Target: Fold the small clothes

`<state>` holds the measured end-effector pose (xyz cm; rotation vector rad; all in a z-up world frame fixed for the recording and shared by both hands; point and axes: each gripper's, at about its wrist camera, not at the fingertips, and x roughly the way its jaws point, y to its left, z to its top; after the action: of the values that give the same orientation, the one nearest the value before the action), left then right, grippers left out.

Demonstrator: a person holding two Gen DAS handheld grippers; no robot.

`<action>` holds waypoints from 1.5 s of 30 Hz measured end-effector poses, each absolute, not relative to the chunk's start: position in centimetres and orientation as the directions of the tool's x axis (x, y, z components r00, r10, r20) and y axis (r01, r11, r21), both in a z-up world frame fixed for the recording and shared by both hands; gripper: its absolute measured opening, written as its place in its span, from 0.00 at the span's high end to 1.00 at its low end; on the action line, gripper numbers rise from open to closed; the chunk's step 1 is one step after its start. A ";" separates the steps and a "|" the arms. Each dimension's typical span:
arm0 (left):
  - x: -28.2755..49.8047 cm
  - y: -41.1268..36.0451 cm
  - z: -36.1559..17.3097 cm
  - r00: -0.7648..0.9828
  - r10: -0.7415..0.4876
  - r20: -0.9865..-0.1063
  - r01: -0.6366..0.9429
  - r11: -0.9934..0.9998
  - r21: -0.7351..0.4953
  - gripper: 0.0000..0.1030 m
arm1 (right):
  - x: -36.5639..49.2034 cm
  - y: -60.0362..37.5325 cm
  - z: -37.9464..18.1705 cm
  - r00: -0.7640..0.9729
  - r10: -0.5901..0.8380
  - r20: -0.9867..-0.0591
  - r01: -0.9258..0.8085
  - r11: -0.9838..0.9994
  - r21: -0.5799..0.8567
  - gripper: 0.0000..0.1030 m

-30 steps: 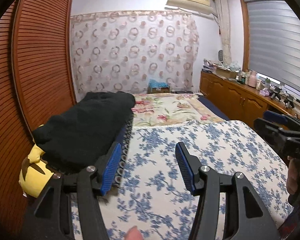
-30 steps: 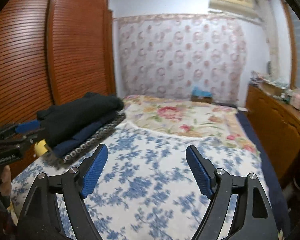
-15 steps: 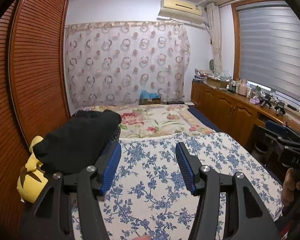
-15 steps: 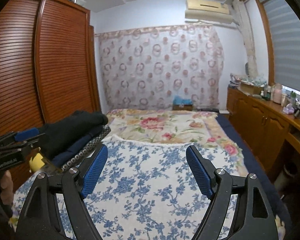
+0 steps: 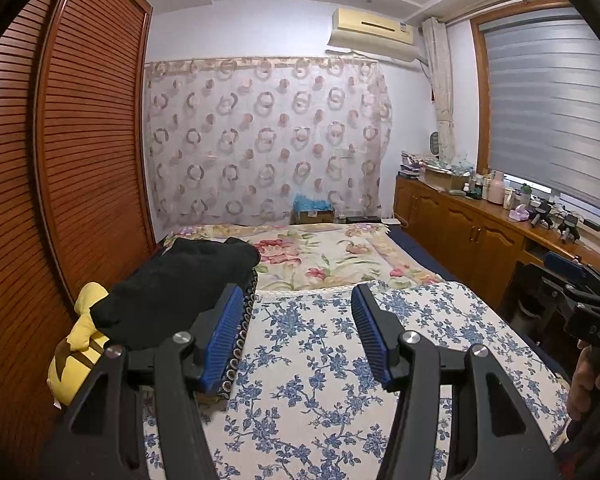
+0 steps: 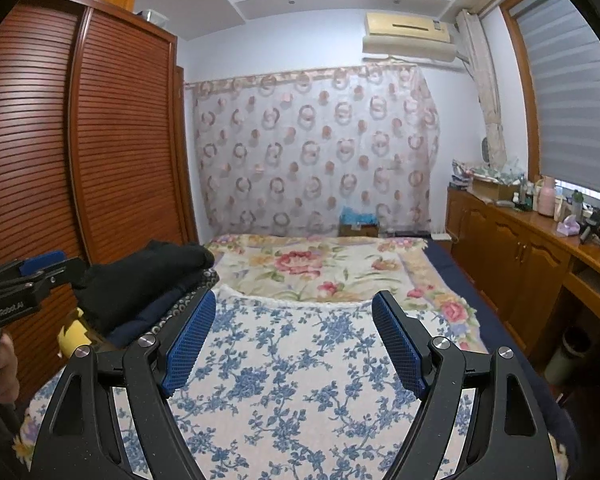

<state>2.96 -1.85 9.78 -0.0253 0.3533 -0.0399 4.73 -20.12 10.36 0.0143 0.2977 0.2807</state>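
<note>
A: Left gripper (image 5: pixel 296 336)?
B: Spread wide, blue ribbed pads (image 5: pixel 224 336) apart, nothing between them. Held up over the blue-flowered bedspread (image 5: pixel 320 360), pointing down the length of the bed.

A: Right gripper (image 6: pixel 292 344)?
B: Same: jaws parted, empty, blue textured pads (image 6: pixel 188 344) well clear of each other. Raised above the same blue-flowered cover, off to the other gripper's right side. Also seen at the right edge of the left wrist view, gripped in a bare hand (image 5: pixel 584 384).

A: And the clothes?
B: Stacked on the left edge of the bed, beside the left gripper's left finger. Black folded garment (image 5: pixel 176 280) on top; from the right wrist view, a dark navy piece (image 6: pixel 148 312) under it and a patterned piece with small rings (image 6: pixel 188 300) at the bottom, its edge showing along the pile. Not touched by either gripper.

A: Beside the pile?
B: Yellow plush toy with brown stripes (image 5: pixel 78 344), wedged between pile and the slatted wooden wardrobe (image 5: pixel 80 140).

A: Farther out?
B: Pink-flowered quilt (image 5: pixel 320 252) on the far half of the bed. Beyond it a sheer curtain with ring pattern (image 5: pixel 268 140) across the far wall, air conditioner (image 5: pixel 372 34) above. On the right, wooden cabinets (image 5: pixel 472 236) with a cluttered top, under a window with grey blinds (image 5: pixel 552 112).
</note>
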 end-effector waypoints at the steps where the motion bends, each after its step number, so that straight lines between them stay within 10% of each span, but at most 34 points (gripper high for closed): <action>1: 2.8 -1.9 9.6 0.937 -0.043 -0.346 0.034 0.999 -0.033 0.46 | 4.7 -20.1 10.3 0.917 0.274 -0.288 -0.270 0.961 0.055 0.20; 45: 3.1 -1.7 9.4 0.936 -0.029 -0.350 0.021 0.999 -0.025 0.45 | 4.7 -20.2 10.1 0.915 0.274 -0.297 -0.270 0.961 0.057 0.20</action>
<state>3.11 -1.67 9.38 -0.0211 0.3584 -0.0253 4.68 -20.20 10.12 0.0152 0.3075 0.2799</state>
